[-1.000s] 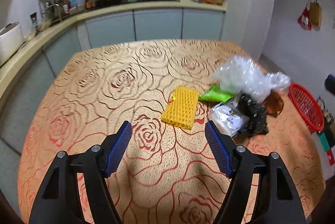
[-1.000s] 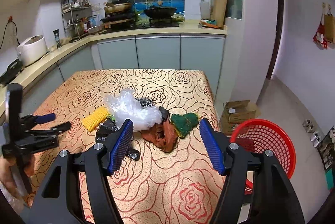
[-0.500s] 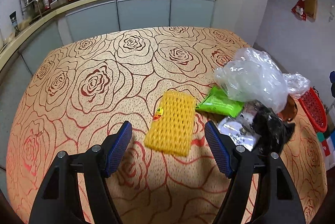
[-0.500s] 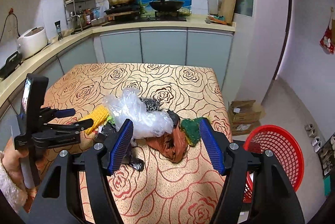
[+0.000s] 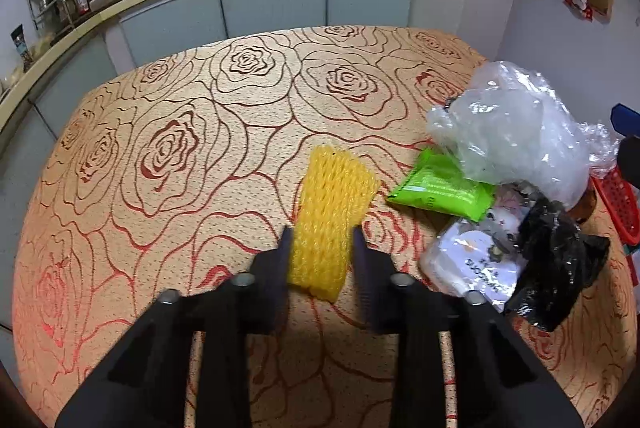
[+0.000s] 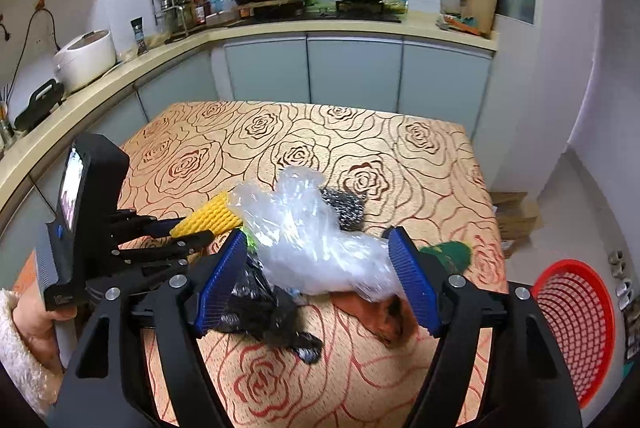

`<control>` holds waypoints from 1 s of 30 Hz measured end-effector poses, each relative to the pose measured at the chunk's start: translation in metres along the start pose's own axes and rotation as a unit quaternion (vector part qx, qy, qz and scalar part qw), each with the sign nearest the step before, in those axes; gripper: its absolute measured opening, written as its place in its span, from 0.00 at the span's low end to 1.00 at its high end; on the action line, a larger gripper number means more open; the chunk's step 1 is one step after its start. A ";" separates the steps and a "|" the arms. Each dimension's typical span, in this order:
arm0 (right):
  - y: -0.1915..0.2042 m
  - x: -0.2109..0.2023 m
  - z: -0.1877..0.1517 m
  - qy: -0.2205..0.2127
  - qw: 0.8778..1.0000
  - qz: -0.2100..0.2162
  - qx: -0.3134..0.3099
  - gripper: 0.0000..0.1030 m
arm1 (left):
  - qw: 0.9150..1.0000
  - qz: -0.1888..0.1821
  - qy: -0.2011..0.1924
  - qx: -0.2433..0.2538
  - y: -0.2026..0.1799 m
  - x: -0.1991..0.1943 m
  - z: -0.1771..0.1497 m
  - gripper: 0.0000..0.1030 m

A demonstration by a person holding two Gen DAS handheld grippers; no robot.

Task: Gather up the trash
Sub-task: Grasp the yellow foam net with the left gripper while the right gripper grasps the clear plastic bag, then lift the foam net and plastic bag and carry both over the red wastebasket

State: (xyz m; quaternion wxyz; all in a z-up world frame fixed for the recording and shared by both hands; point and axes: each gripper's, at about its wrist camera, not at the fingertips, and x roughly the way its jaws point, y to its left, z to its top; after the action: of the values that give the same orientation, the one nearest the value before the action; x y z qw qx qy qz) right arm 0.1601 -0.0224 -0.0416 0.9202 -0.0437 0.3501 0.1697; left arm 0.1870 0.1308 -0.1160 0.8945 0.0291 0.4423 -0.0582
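Since the earlier frames the left claw [image 5: 320, 244] has come forward and down over the yellow foam net [image 5: 330, 216], and its jaws have just been closing, so that they now sit against the near end of the net, one on each long side. The grip looks made or all but made; the net lies flat on the tabletop [image 5: 192, 155], not yet lifted. The right claw [image 6: 316, 282] has dropped toward the heap of trash and its jaws have just been opening wider; they stand well apart either side of the clear plastic bag [image 6: 308, 240] without pressing on it, holding nothing.

What the coming move turns on is the net's long axis: it runs away from the left claw toward the far edge of the tabletop, leaning a little to the right, and the jaws straddle it crosswise at the near end. Only that end is caught, so the far part will likely droop when raised. The net lies toward the left of the heap, with the green packet [image 5: 440, 187] just beside it on the right, apart from it. The red basket [image 6: 572, 332] stands on the floor off the right edge of the tabletop, nearer the right hand, so the left claw's load has to cross over the heap.
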 end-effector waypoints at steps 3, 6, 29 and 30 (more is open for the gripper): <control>0.003 0.009 0.002 0.008 1.000 0.007 -0.002 0.69 | 1.000 -0.002 0.000 -0.005 0.003 0.000 0.000 0.19; 0.007 0.019 0.003 0.015 1.000 0.009 -0.010 0.69 | 1.000 0.005 -0.003 -0.010 0.005 -0.003 -0.001 0.18; 0.007 0.020 0.000 0.000 1.000 -0.009 -0.020 0.26 | 0.995 0.047 -0.081 -0.034 0.011 -0.077 -0.002 0.18; 0.007 0.013 0.002 -0.008 1.000 -0.007 -0.018 0.26 | 0.995 0.047 -0.085 -0.033 0.010 -0.080 -0.002 0.18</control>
State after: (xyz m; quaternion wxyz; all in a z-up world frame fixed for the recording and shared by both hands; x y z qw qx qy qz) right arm 0.1683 -0.0122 -0.0486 0.9232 -0.0611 0.3395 0.1696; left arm 0.1380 0.1471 -0.0536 0.9310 0.0155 0.3648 -0.0034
